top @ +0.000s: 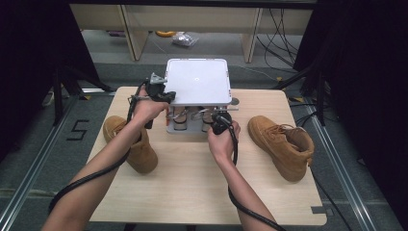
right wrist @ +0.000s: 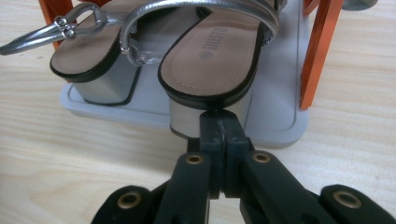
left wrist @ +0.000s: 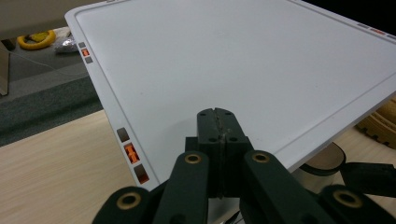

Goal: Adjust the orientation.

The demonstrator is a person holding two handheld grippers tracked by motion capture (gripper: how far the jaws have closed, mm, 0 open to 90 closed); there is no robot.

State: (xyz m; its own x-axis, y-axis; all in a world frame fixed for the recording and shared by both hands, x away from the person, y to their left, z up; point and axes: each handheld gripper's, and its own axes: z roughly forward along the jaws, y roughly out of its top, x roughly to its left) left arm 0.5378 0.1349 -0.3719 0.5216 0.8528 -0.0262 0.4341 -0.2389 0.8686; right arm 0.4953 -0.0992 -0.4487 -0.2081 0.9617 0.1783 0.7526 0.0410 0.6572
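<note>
At the left, the left gripper (top: 161, 94) hovers with jaws together over the shoe rack's white top shelf (left wrist: 243, 70), while the right gripper (right wrist: 219, 126), jaws also together, faces the right sandal (right wrist: 215, 60) on the rack's lower tray (right wrist: 280, 116) mid-worktop, suggesting a reach whose next move requires parting those jaws around the heel.

On the insole of the nearer silver sandal (right wrist: 212, 56), on the lower shelf of the rack, a printed brand word stands; it seems to read "DUSTO", but the letters are small and tilted. On the grey floor (top: 29, 144) left of the table, a large black number "5" (top: 79, 130) is marked.
</note>
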